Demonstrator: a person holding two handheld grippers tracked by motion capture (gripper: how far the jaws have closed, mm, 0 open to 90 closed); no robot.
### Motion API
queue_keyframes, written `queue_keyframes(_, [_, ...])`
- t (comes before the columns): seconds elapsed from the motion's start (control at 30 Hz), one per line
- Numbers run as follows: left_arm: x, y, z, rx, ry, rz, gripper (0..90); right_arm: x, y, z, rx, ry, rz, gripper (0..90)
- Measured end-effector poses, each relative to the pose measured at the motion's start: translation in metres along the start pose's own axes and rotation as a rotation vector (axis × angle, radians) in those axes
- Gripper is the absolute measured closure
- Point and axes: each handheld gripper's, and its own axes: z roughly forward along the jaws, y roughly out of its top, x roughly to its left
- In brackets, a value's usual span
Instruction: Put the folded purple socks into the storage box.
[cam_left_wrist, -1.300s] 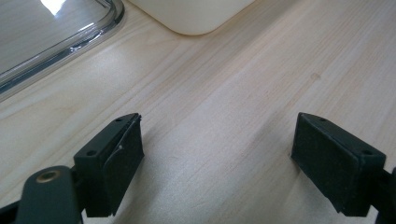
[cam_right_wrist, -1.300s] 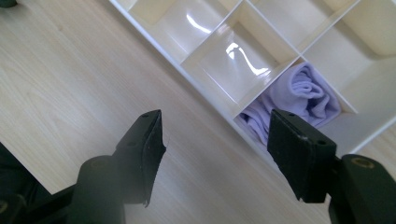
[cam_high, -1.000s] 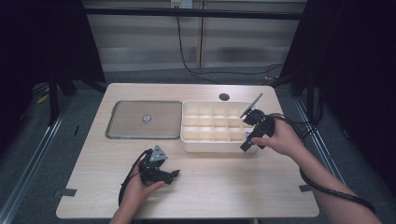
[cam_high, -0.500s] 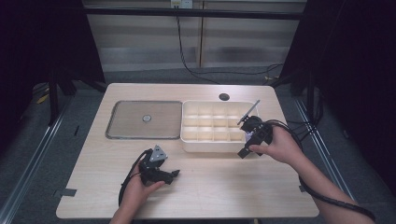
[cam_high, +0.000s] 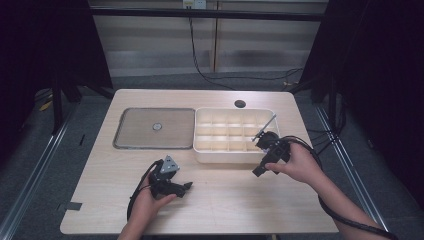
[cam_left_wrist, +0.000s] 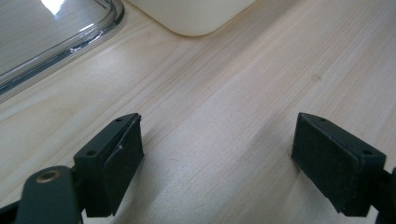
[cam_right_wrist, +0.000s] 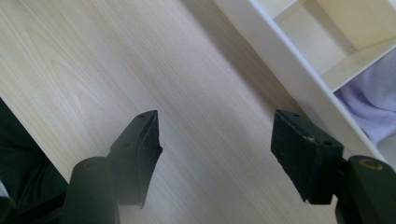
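Right gripper (cam_right_wrist: 215, 154) first: its two black jaws stand wide apart with nothing between them, only bare pale wooden tabletop (cam_right_wrist: 93, 70) underneath. Just beyond the right-hand jaw runs the front wall of the cream plastic compartment box (cam_right_wrist: 289, 70), and in one cell there is a soft pale lilac thing (cam_right_wrist: 369, 100) (cloth, by the look of it, though I cannot tell for certain). From the high view, this gripper (cam_high: 264, 161) hangs just beside the box's front right corner (cam_high: 227, 157), tipped down toward the table.

The left gripper (cam_left_wrist: 217, 161) is parked: jaws equally wide, empty, low over the table, near the edge of the clear glass lid (cam_left_wrist: 60, 44) lying flat beside the box.

The step in hand reads as the right gripper clearing away from the box. To do it well, keep the jaws spread, keep them off the box wall so it does not get nudged, and mind the trailing black cable (cam_high: 345, 215). The left one is best left quiet.
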Motion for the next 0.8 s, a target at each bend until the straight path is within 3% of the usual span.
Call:
queue_keyframes(0.37, [0.000, 0.000, 0.000, 0.001, 0.000, 0.001, 15.9, 0.012, -0.001, 0.009, 0.000, 0.001, -0.031, 31.9])
queue_keyframes(0.8, [0.000, 0.000, 0.000, 0.001, 0.000, 0.001, 15.9, 0.026, -0.003, 0.030, 0.002, 0.036, -0.057, 31.1])
